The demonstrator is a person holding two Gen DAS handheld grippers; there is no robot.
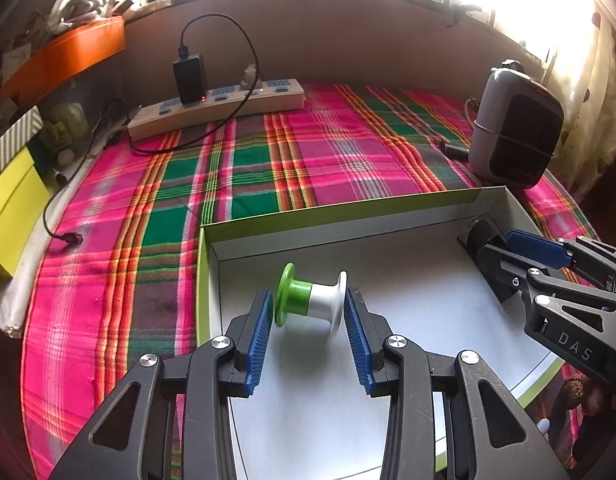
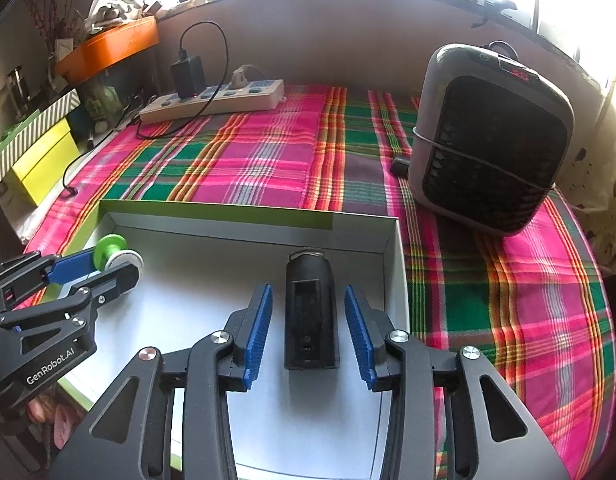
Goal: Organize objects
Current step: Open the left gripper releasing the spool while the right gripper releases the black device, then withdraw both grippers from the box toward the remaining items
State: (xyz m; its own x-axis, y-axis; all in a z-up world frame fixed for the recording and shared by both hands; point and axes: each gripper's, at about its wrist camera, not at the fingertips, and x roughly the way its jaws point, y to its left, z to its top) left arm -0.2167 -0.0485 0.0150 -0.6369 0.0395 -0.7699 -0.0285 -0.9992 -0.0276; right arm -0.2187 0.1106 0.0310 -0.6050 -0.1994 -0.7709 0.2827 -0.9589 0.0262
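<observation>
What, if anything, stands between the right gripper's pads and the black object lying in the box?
Nothing visible. The black object lies on the floor of the box, straight between the open pads of the right gripper, with only bare gaps on either side.

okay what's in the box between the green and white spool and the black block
Nothing: only bare white box floor lies between the spool and the black block, shown best in the right wrist view.
</observation>
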